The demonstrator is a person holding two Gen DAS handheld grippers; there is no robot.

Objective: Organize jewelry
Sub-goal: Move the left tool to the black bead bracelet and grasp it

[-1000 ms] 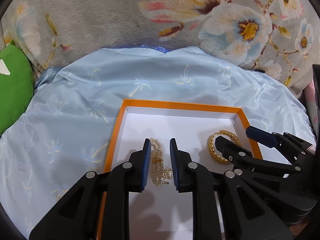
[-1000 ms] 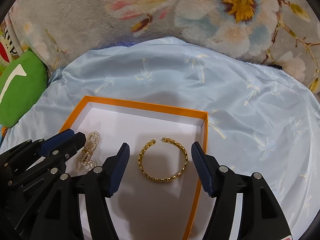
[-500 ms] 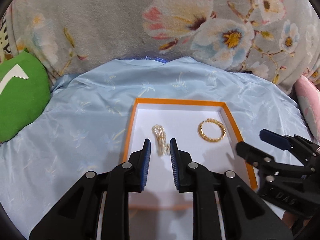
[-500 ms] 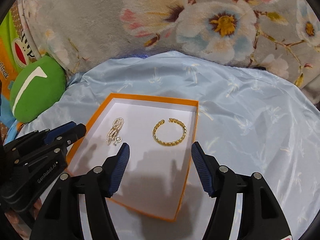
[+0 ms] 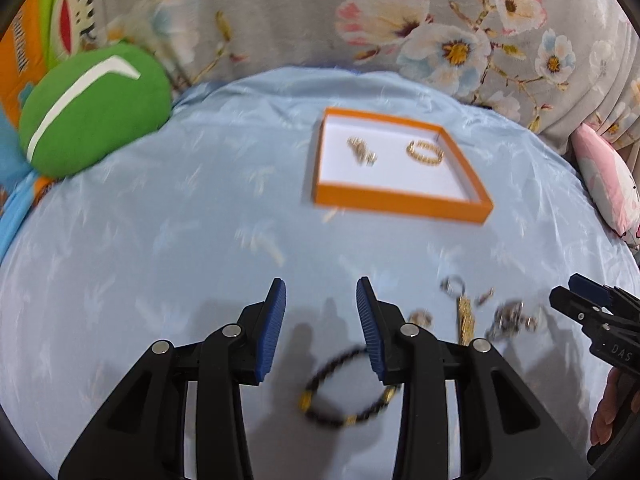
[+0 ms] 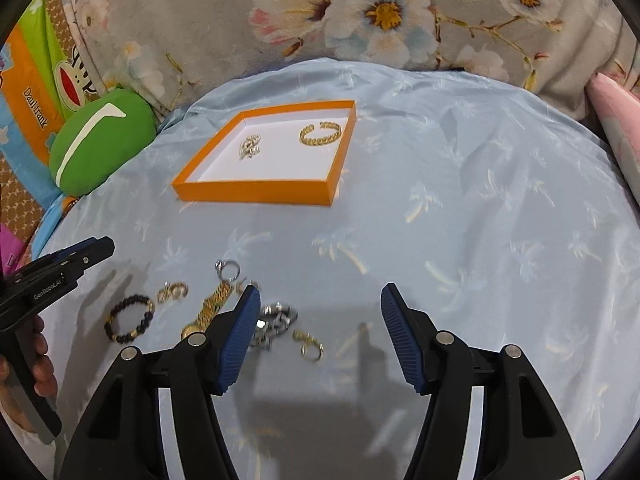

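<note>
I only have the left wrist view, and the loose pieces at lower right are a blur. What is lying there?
Observer: A silver chain lies bunched on the cloth, with a small gold clasp piece just beside it.
Operator: Is the right gripper holding anything?
Observer: No. The right gripper has its jaws wide open with nothing between the pads.
Operator: Is the bangle in the tray a closed ring?
Observer: No. The gold bangle is an open cuff, and its gap faces the far wall of the orange tray.
</note>
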